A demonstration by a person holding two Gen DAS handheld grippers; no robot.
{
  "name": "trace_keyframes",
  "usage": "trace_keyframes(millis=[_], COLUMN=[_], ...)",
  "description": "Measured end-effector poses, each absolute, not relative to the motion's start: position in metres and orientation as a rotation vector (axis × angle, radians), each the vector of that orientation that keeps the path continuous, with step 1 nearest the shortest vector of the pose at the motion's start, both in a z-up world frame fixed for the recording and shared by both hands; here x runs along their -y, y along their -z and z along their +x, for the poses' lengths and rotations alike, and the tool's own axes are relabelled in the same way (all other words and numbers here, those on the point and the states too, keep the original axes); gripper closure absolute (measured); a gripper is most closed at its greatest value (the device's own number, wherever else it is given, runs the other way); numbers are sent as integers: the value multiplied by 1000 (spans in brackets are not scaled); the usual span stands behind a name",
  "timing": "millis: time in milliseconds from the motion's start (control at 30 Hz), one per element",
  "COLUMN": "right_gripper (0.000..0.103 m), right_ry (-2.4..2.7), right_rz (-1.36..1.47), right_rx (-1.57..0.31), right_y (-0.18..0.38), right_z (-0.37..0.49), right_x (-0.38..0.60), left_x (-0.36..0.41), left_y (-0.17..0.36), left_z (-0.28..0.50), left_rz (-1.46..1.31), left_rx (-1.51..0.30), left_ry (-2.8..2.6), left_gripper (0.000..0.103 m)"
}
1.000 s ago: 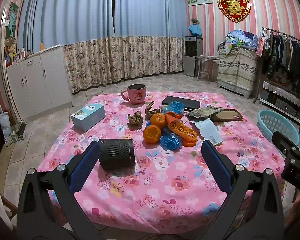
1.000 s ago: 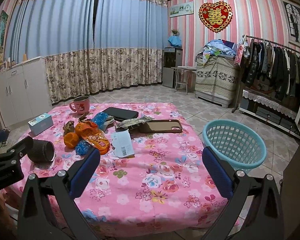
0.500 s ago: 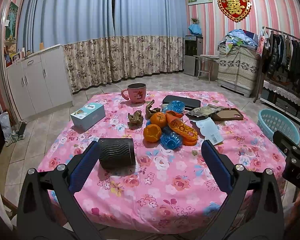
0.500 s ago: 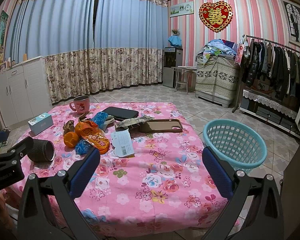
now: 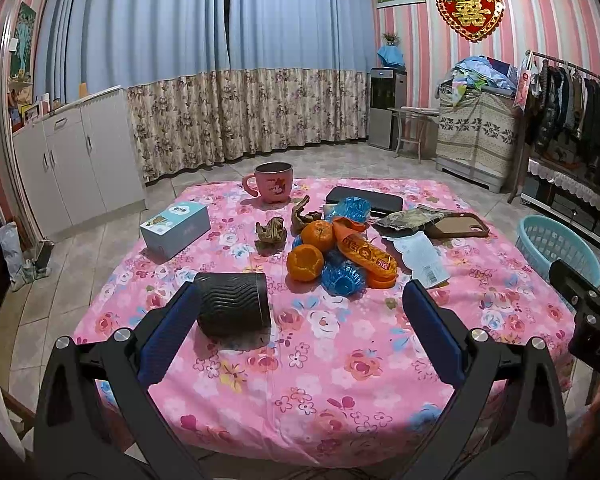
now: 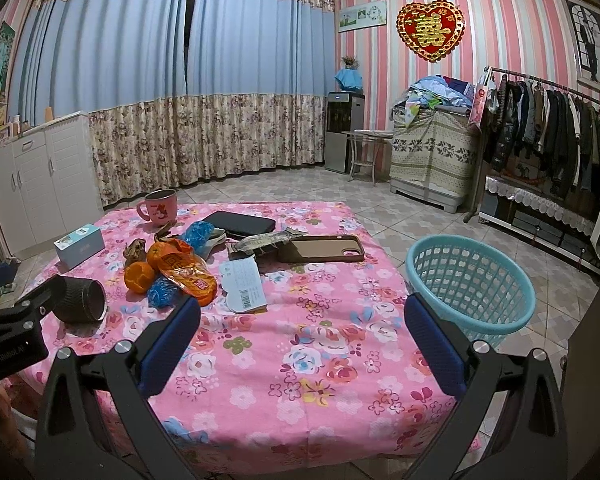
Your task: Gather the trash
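Note:
A heap of trash lies mid-table on the pink floral cloth (image 5: 324,360): an orange snack wrapper (image 5: 366,254), orange peels (image 5: 305,263), crumpled blue cups (image 5: 343,278), brown scraps (image 5: 271,232), a white barcode label (image 5: 422,256) and a greenish wrapper (image 5: 410,218). The same heap shows in the right wrist view, with the wrapper (image 6: 186,270) and label (image 6: 244,284). A light-blue basket (image 6: 470,284) stands on the floor to the table's right. My left gripper (image 5: 300,316) hangs open over the near table edge. My right gripper (image 6: 302,320) is open too, holding nothing.
On the table also sit a pink mug (image 5: 272,182), a pale-blue box (image 5: 176,228), a black ribbed cup on its side (image 5: 232,310), a black case (image 5: 364,200) and a brown phone case (image 6: 320,248). White cabinets (image 5: 60,164) stand left, a clothes rack (image 6: 556,120) right.

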State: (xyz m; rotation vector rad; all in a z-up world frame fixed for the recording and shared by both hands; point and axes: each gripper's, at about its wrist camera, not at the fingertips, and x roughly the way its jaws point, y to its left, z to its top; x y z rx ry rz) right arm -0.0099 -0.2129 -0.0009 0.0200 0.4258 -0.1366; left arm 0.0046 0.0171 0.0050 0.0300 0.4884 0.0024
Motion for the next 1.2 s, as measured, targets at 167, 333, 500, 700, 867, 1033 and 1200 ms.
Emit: trace_keyframes(millis=[167, 333, 500, 700, 867, 1033, 1200], right_gripper=[4, 4, 4, 4, 4, 4, 4], right_ry=[137, 137, 143, 160, 173, 184, 190], right_rz=[20, 22, 27, 40, 50, 60, 34], right_rx=[-426, -427, -433, -451, -471, -489, -498], right_y=[1, 4, 12, 18, 21, 25, 29], right_z=[-10, -9, -4, 3, 9, 15, 24], right_x=[213, 214, 217, 222, 229, 234, 235], left_x=[-14, -15, -18, -21, -19, -23, -37], left_y=[11, 12, 20, 30, 38, 47, 53], left_z=[2, 2, 3, 13, 26, 39, 59], left_rz=[31, 33, 34, 33, 42, 38, 58], left_rx=[-491, -493, -505, -538, -584, -616, -660], left_ry=[-4, -5, -11, -36, -57, -99, -152], left_gripper=[5, 5, 5, 5, 5, 5, 5])
